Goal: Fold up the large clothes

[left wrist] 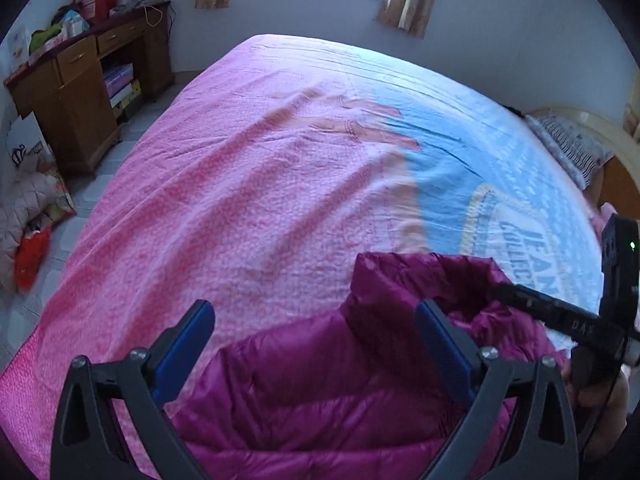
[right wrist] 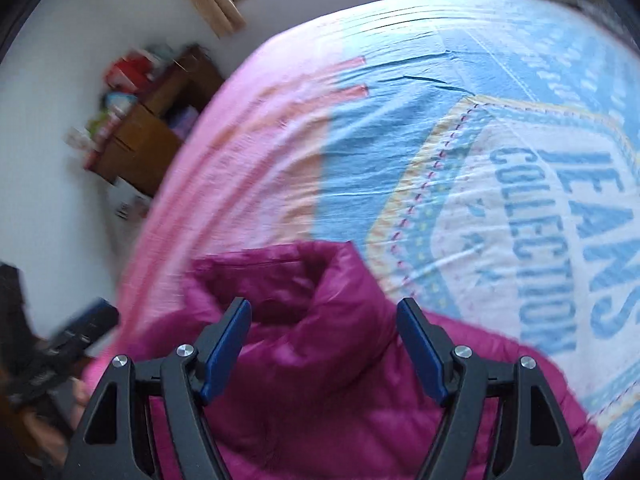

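The magenta jacket (left wrist: pixel 320 384) lies on the bed (left wrist: pixel 240 184), at its near edge. The left gripper (left wrist: pixel 314 320) and the right gripper (right wrist: pixel 324 320) both hover over the jacket with jaws apart, holding nothing.

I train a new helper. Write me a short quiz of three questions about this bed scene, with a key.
1. True or false: the left gripper is shut on the jacket.
2. The jacket lies on: A) desk B) bed C) floor?
3. Which colour are the pads of the right gripper?

Key: 1. false, both grippers are open. 2. B, the bed. 3. blue.
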`<state>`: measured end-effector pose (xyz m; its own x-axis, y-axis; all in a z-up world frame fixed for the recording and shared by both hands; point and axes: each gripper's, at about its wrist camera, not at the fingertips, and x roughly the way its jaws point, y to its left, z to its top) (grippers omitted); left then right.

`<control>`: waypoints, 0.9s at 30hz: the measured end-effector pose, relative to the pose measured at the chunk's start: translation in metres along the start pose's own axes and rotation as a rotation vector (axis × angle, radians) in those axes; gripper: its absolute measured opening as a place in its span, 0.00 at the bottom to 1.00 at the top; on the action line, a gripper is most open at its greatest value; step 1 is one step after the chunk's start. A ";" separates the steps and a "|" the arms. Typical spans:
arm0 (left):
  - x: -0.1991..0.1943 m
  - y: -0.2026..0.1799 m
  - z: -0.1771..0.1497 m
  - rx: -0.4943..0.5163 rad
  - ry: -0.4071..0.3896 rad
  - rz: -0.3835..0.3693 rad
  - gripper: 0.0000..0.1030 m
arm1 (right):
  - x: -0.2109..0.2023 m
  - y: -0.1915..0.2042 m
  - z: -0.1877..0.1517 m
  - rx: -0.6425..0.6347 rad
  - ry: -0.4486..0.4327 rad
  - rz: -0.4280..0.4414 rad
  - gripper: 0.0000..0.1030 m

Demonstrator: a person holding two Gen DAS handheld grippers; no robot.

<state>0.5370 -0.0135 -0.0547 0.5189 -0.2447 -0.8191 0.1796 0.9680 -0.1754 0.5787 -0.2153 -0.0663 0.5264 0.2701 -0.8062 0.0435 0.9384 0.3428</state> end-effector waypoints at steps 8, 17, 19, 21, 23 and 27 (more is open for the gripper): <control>0.017 -0.027 0.017 0.024 0.047 0.009 0.98 | -0.024 -0.017 -0.041 -0.108 0.009 -0.001 0.16; 0.032 -0.060 -0.010 0.152 0.086 0.077 0.94 | -0.026 -0.061 -0.079 -0.045 -0.047 0.060 0.14; 0.035 -0.061 -0.017 0.173 0.090 0.108 0.85 | -0.022 -0.069 -0.082 -0.028 -0.074 0.091 0.14; 0.034 -0.057 -0.022 0.170 0.095 0.119 0.73 | -0.020 -0.073 -0.084 -0.020 -0.095 0.116 0.14; 0.028 -0.051 -0.028 0.169 0.099 0.111 0.54 | -0.021 -0.073 -0.087 -0.035 -0.110 0.120 0.13; 0.011 -0.031 -0.046 0.180 0.047 0.144 0.19 | -0.020 -0.078 -0.091 -0.016 -0.139 0.149 0.12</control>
<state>0.4987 -0.0434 -0.0830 0.5112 -0.0978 -0.8539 0.2548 0.9661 0.0419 0.4878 -0.2748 -0.1207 0.6378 0.3752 -0.6727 -0.0569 0.8939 0.4447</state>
